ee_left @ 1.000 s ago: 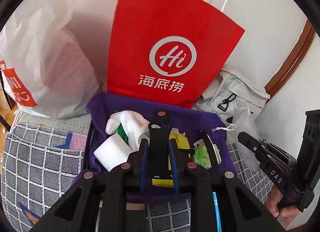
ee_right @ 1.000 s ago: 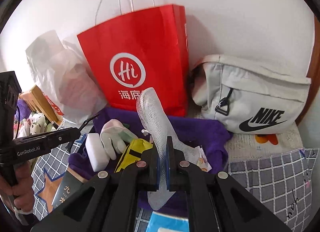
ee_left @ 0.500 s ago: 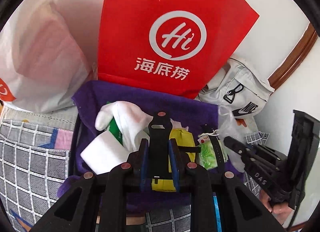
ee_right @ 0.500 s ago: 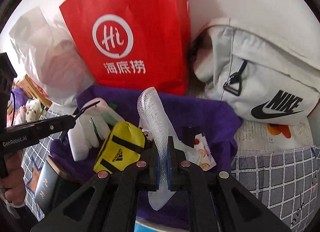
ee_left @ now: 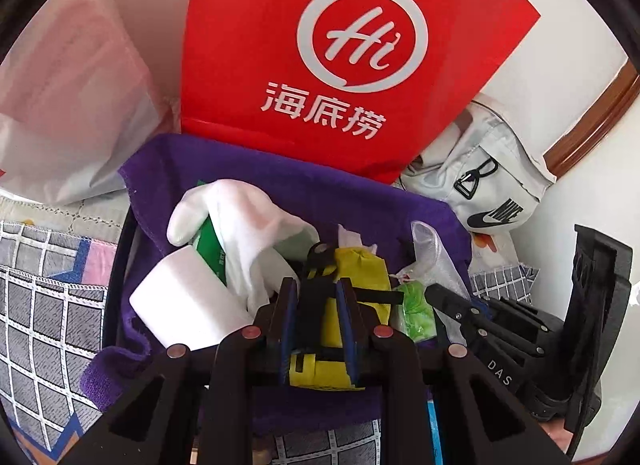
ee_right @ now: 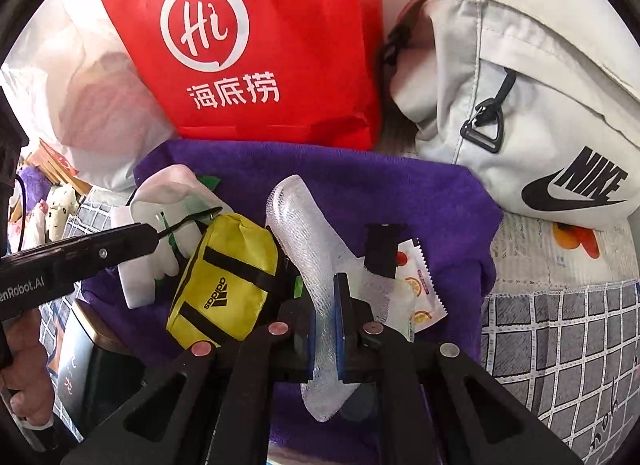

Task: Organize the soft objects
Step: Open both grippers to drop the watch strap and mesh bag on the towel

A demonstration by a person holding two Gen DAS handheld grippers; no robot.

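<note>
- Far left: white plastic bag [ee_left: 68,105], slumped against the wall behind the purple towel [ee_left: 360,201].
- Left on towel: white foam block [ee_left: 188,305], partly under a white glove [ee_left: 248,225] wrapped round a green pack [ee_left: 212,249]; all light and squashy, probably best pinched at an edge.
- Centre: left gripper [ee_left: 316,297], jaws narrowed onto the black strap [ee_left: 316,305] of the yellow pouch [ee_right: 228,281]; pouch resting on the towel; soft fabric, likely to sag and swing if lifted by the strap alone.
- Centre, behind: red paper bag [ee_right: 260,45], upright against the wall.
- Right of pouch: right gripper [ee_right: 326,305], nearly closed, clamped on the foam net sleeve [ee_right: 304,241]; sleeve bowed up over the towel; very light, springy, easily crushed, so a mild mid-length pinch seems adequate.
- Beside sleeve: orange-print sachet [ee_right: 424,289], flat on the towel; slippery film, probably awkward to pick up.
- Far right: grey Nike bag [ee_right: 520,113], off the towel.
</note>
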